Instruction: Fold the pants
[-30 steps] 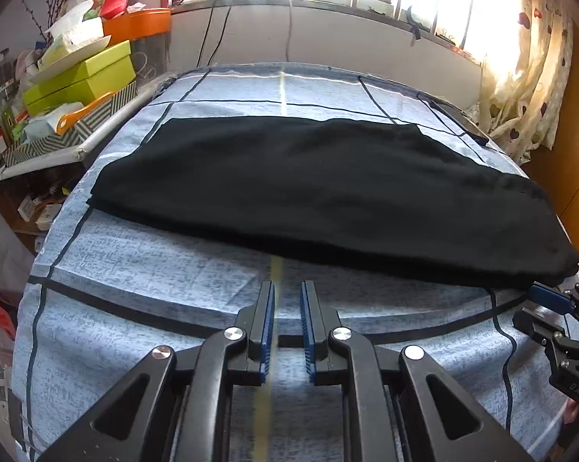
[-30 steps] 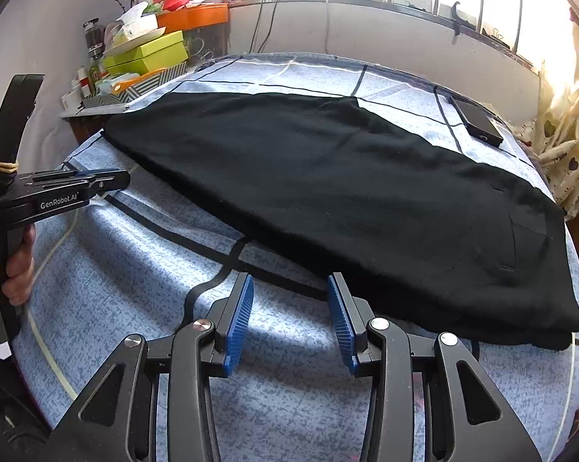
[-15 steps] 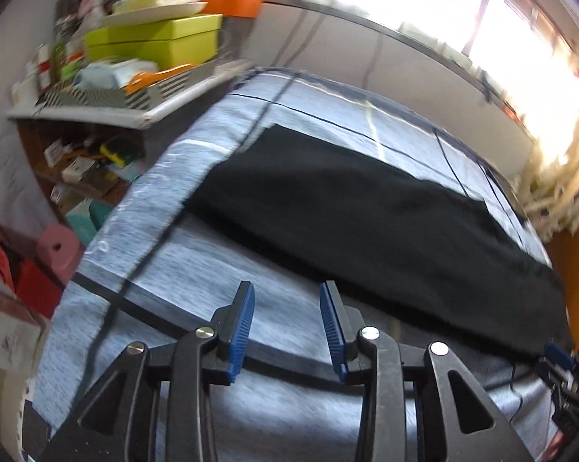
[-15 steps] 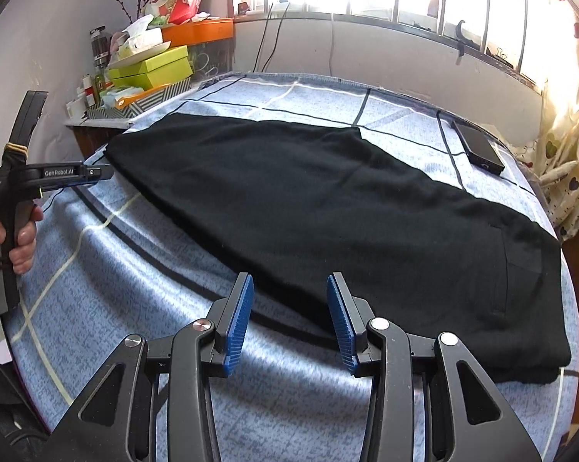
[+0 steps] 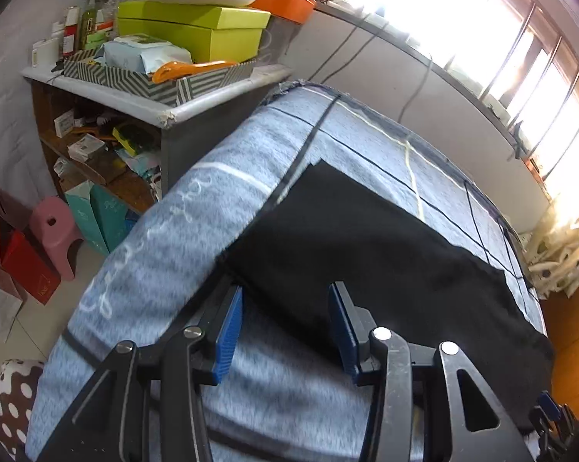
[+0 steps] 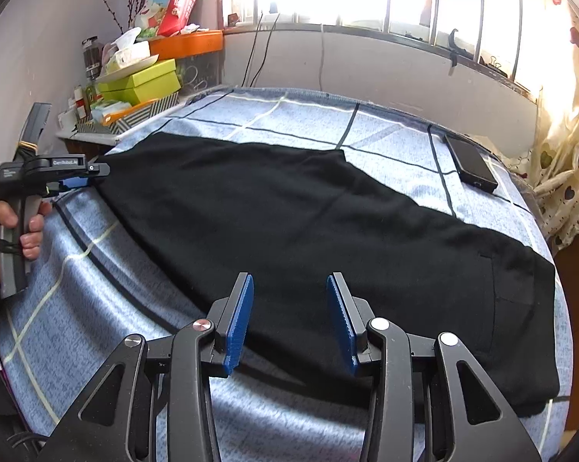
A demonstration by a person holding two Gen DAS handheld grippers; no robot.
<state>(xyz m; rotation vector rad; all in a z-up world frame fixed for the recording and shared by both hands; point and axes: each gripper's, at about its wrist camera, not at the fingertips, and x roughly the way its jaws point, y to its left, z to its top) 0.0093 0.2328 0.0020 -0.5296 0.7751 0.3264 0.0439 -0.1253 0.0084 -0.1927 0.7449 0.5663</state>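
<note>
Black pants [image 6: 308,231] lie flat, folded lengthwise, across the blue checked bed [image 6: 97,288]; they also show in the left wrist view [image 5: 366,238]. My left gripper [image 5: 285,327] is open, its blue pads just above the near left corner of the pants at the leg end. It also shows from the side in the right wrist view [image 6: 77,177], held by a hand at the pants' left end. My right gripper [image 6: 289,315] is open and empty over the near edge of the pants, around the middle. Its tip shows in the left wrist view [image 5: 551,412].
A cluttered shelf [image 5: 154,88] with green boxes and a striped tray stands left of the bed. A black phone [image 6: 470,163] lies on the bed at the far right. A curtain [image 6: 559,154] hangs at the right. A pink stool [image 5: 54,231] stands on the floor.
My left gripper has opened wide and swung left to the leg-end corner of the pants. My right gripper has moved forward over the pants' near edge, still open.
</note>
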